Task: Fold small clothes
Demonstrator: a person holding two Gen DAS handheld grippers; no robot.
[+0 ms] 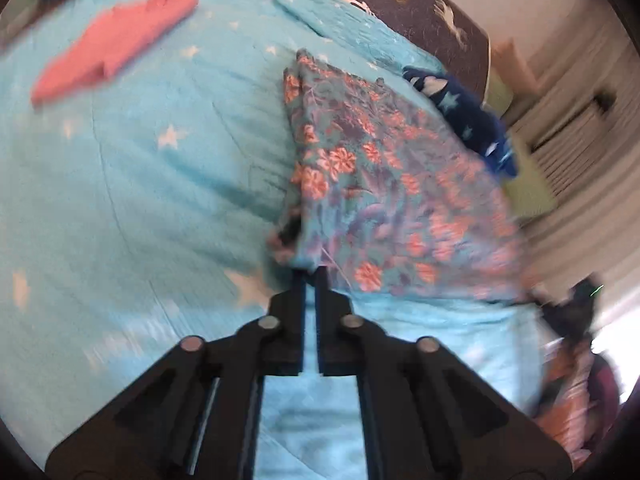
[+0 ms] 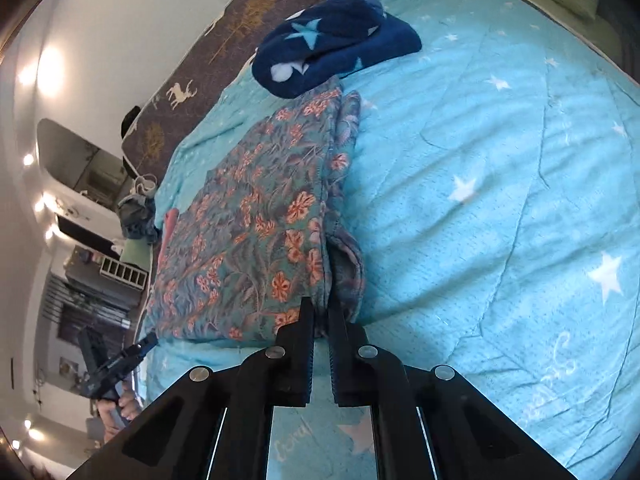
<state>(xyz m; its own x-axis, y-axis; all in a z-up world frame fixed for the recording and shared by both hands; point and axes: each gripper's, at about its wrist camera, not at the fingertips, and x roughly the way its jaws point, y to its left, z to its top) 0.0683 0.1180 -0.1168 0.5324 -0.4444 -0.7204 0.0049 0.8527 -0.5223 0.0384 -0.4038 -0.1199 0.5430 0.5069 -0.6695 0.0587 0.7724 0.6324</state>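
A: Floral garment (image 2: 256, 232) is the piece being folded now. It lies on the bed, on the light blue star quilt (image 2: 500, 200), already doubled over, so I see layered edges along its right side in the right wrist view.

B: And the two tools, what do they do?

A: The right gripper (image 2: 321, 312) has its fingers (image 2: 307, 320) closed on the near right corner of the cloth; the folded edge goes between them. The left gripper (image 1: 311, 276) is also closed, and its fingers (image 1: 299, 280) pinch the near left corner. In the right wrist view I also see the left gripper at the far left, with a hand (image 2: 120, 404) holding it.

B: So both near corners are taken. How far is the work, in your opinion?

A: I think it is in the middle. One pink garment (image 1: 116, 44) lies flat on the far left of the quilt and looks already folded. The floral one seems folded once at least, and I judge that the next fold brings the near edge toward the far edge.

B: What is left after that?

A: The dark blue star garment (image 2: 336, 44) lies crumpled at the far end, touching the floral cloth, so it is probably not folded yet. The left wrist view is blurred, so I cannot tell small details there.
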